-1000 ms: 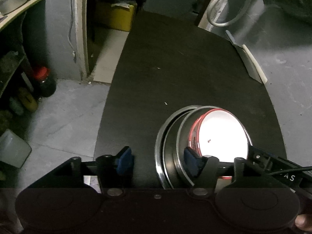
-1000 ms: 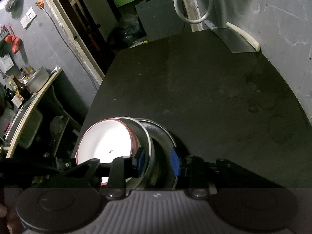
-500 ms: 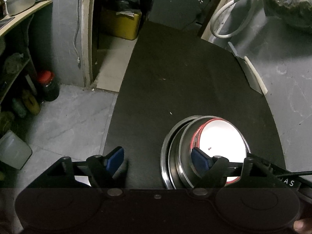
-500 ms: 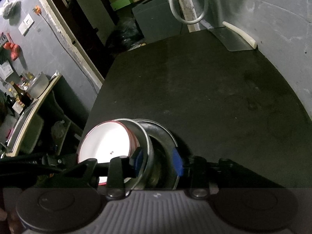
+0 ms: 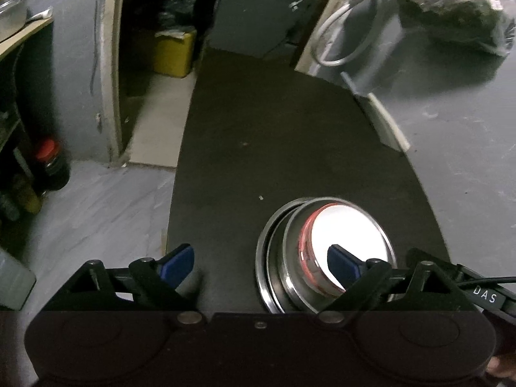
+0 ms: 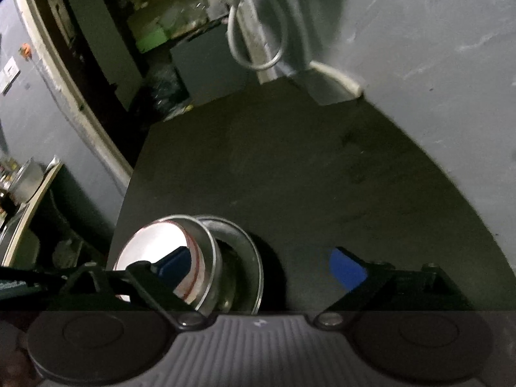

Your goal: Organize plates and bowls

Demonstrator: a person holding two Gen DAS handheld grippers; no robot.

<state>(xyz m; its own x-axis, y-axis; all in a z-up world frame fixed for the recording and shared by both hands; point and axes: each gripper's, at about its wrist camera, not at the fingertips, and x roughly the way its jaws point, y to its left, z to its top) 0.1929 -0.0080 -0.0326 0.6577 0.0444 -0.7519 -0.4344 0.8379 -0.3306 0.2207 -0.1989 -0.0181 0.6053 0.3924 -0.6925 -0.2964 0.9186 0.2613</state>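
Red-rimmed white plate (image 5: 348, 235) already nested in steel bowls (image 5: 274, 258) on black table (image 5: 274, 145); left gripper (image 5: 259, 262) and right gripper (image 6: 261, 266) both gape empty; stacking looks done.

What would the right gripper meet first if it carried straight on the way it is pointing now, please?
Probably only the bare black table. The open right gripper has the stacked bowls by its left finger, not squarely ahead. Farther on stands the grey wall; depth is unclear.

Both grippers low, side by side: left gripper (image 5: 259, 262) & right gripper (image 6: 262, 267) jaws spread wide.
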